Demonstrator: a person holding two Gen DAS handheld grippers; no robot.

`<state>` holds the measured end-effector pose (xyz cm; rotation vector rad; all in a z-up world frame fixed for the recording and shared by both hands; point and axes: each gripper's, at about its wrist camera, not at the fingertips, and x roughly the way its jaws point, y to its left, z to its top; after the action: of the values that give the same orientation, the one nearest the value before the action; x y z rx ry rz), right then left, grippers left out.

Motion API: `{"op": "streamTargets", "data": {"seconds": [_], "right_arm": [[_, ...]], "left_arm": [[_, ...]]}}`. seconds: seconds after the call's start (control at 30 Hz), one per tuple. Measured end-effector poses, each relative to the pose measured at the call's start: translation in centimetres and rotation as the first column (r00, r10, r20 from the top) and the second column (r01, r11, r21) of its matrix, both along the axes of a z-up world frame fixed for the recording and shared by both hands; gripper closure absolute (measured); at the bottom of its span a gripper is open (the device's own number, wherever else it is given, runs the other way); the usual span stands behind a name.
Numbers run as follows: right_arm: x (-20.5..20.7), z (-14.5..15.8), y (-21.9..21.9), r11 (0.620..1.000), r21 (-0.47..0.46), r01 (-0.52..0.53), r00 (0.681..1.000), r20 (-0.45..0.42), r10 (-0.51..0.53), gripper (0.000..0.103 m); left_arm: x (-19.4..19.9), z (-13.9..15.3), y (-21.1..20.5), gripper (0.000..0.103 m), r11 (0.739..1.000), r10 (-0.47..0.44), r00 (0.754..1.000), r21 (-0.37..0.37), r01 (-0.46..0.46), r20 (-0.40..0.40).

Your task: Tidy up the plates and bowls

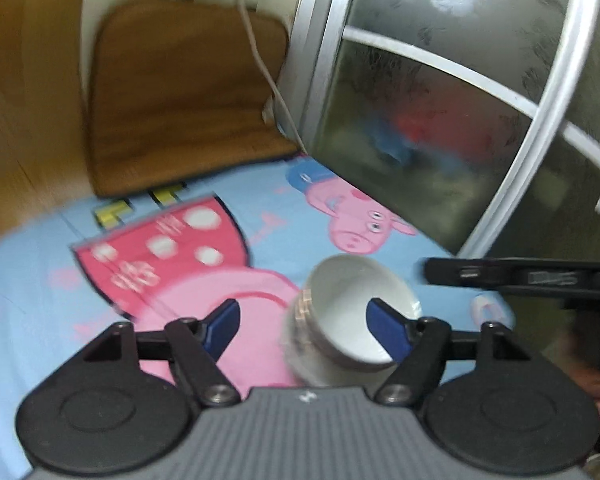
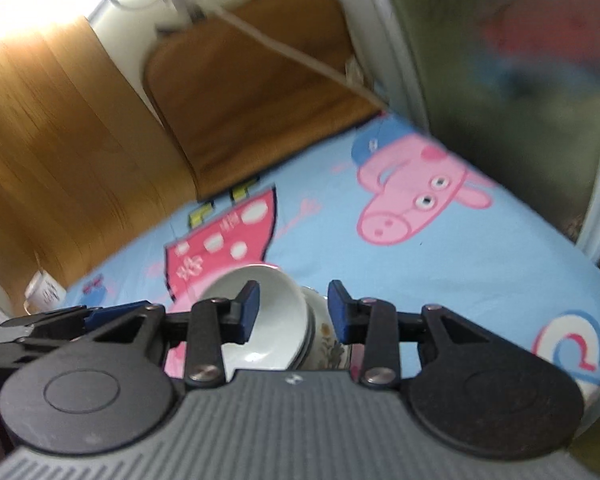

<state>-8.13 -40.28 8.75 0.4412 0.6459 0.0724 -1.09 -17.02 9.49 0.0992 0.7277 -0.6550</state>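
A tilted stack of nested white bowls rests on the blue cartoon-print cloth, its opening facing up and to the right. My left gripper is open wide, and the stack sits close to its right finger. In the right wrist view the same bowls show a flower-patterned outer bowl. My right gripper is open astride the stack's rim, one pad inside the top bowl and the other outside, neither pressing. Each gripper shows at the edge of the other's view, the right one and the left one.
A brown wooden board leans at the far end of the cloth, with a white cable hanging across it. A wooden panel stands on the left. A frosted glass door with a pale frame borders the right side.
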Motion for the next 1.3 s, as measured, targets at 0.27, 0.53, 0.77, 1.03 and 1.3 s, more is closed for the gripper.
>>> {"op": "streamTargets", "data": {"seconds": [0.27,0.53,0.77,1.03,1.3], "right_arm": [[-8.7,-3.3,5.0,0.983,-0.055,0.176,0.981,0.088,-0.17,0.048],[-10.1,-3.0,8.6,0.987,-0.109,0.122,0.992,0.057,-0.116,0.046],[-11.6,-2.9,9.9,0.987,-0.129,0.093,0.994,0.064,-0.085,0.044],[-12.3,-2.6,10.7,0.988,-0.126,0.087,0.994,0.083,-0.077,0.044],[-11.9,-2.8,10.7,0.989,-0.118,0.088,0.994,0.08,-0.079,0.043]], "left_arm": [[-3.4,-0.9,2.6,0.008,0.994,0.006,0.991,0.107,-0.02,0.137],[-6.1,-2.5,4.4,0.0,0.994,0.023,0.998,0.103,-0.029,0.065],[-8.5,-4.1,5.6,0.0,0.992,0.057,0.998,0.106,-0.06,0.028],[-9.9,-3.5,6.0,0.0,0.99,0.067,0.994,0.121,-0.078,0.09],[-10.2,-3.6,6.2,0.0,0.99,0.058,0.993,0.125,-0.07,0.101]]}}
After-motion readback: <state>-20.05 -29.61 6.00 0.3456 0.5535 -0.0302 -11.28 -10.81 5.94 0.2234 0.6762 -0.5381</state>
